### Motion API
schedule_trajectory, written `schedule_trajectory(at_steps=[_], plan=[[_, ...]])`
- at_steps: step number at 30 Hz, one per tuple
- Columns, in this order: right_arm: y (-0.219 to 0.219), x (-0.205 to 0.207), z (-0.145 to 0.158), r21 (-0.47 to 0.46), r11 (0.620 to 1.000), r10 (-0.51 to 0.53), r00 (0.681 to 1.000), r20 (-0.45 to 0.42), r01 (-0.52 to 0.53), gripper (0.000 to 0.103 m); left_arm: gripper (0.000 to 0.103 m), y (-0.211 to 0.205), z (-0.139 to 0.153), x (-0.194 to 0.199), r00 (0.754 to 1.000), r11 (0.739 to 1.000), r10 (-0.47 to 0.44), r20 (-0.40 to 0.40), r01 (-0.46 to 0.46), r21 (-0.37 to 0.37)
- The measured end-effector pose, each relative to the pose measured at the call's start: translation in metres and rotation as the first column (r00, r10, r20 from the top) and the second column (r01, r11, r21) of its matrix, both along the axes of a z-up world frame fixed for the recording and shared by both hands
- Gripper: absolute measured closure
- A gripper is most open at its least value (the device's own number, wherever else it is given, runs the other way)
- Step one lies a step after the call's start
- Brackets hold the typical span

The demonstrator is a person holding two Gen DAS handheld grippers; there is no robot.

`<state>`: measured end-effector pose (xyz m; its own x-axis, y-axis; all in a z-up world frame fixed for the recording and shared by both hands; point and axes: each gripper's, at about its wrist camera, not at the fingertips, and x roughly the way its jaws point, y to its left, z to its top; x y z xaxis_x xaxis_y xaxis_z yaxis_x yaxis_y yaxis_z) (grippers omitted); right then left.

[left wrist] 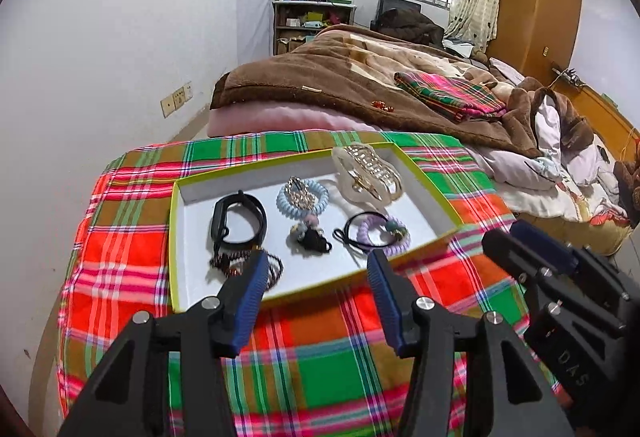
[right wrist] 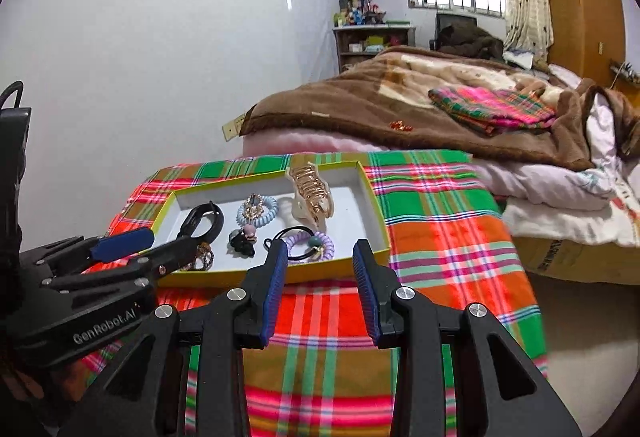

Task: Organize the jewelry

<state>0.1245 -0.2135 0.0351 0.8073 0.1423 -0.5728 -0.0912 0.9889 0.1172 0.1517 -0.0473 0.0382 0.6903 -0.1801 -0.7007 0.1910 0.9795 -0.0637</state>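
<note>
Both your tongs, left tongs (left wrist: 318,269) and right tongs (right wrist: 320,261), released, empty, near shallow yellow-rimmed white cardboard tray (left wrist: 174,237). Risk: snagging tangled hair ties (left wrist: 376,233) inside tray, dragging neighbours out.

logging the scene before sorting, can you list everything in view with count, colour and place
tray: 1, white with yellow-green rim, on the plaid cloth
plaid cloth: 1, red, green and orange, under the tray
watch band: 1, black, tray left
spiral hair ties: 2, pale blue tray middle, lilac tray right
hair clip: 1, cream and gold, tray far right corner
beaded bracelets: dark bunch, count unclear, tray near left
blanket: 1, brown, on the bed behind
left claw: open, empty
right claw: open, empty
</note>
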Motion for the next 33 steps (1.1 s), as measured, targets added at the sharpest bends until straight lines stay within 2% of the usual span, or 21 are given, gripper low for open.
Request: schedule_trajectory(at_steps=[4,8,20,33], plan=[[0.0,-0.017,0.002,0.013,1.0,-0.007,1.0,0.018,0.007,0.059,0.048,0.0,0.0,-0.018,1.0,1.0,0.009,0.028,-0.009,0.001],[-0.002,-0.028,0.004,0.011,1.0,-0.013,0.999,0.033,0.012,0.058,0.047,-0.002,0.0,-0.033,0.998,0.999,0.024,0.058,-0.026,0.03],[-0.004,-0.053,0.0,-0.001,1.0,-0.021,0.999,0.047,0.021,0.058,0.046,0.002,0.003,-0.064,0.986,0.993,0.102,0.131,-0.108,0.043],[-0.005,-0.063,0.002,0.002,1.0,-0.02,0.998,0.064,0.02,0.058,0.046,-0.001,0.005,-0.082,0.983,0.995,0.092,0.16,-0.096,0.018]])
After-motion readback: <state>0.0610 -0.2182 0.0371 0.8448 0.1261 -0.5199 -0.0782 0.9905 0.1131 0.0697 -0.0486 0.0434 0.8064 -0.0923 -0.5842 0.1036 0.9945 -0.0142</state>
